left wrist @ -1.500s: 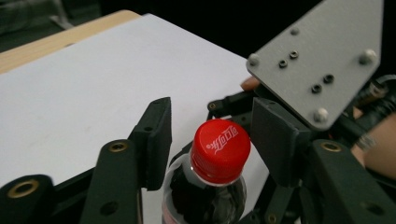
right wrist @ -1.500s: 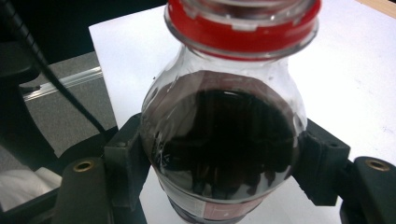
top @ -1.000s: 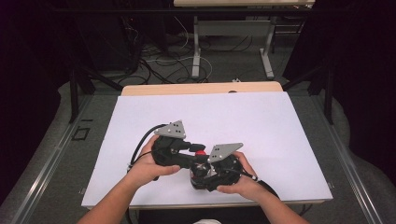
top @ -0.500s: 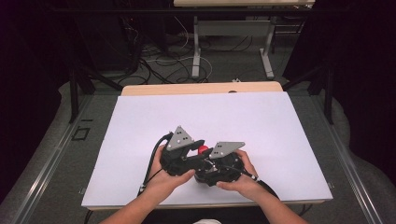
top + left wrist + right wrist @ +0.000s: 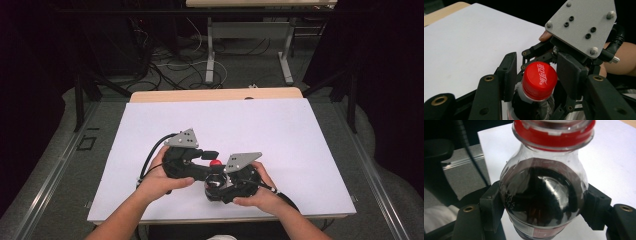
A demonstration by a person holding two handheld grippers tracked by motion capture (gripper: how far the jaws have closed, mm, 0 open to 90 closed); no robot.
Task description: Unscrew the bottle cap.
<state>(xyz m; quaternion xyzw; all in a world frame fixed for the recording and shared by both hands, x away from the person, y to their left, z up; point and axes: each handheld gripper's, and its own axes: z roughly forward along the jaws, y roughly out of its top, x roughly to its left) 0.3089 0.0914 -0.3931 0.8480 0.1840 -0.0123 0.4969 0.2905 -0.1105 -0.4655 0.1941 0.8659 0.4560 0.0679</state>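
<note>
1. Here, a person at the near edge of a white table (image 5: 280, 125) holds a gripper in each hand, and the two meet over a small cola bottle (image 5: 542, 195).
2. The bottle stands near the front middle of the table, its red cap (image 5: 539, 77) showing between the two grippers in the high view.
3. The right gripper (image 5: 542, 210) is clamped on the bottle's round shoulder: one black pad presses each side of the clear plastic just below the red neck ring, with dark drink visible inside.
4. The left gripper (image 5: 535, 75) sits around the cap. Its jaws have just been opening, and its two black pads now stand beside the cap with a small gap on each side, so the cap is between them but not pinched.
5. In the left gripper view the other gripper's grey three-cornered plate (image 5: 581, 27) rises just behind the cap, with a fingertip of the right hand (image 5: 257, 192) next to it.
6. The left hand (image 5: 160, 177) wraps its gripper's body, and a black cable (image 5: 152, 152) loops from it across the table.
</note>
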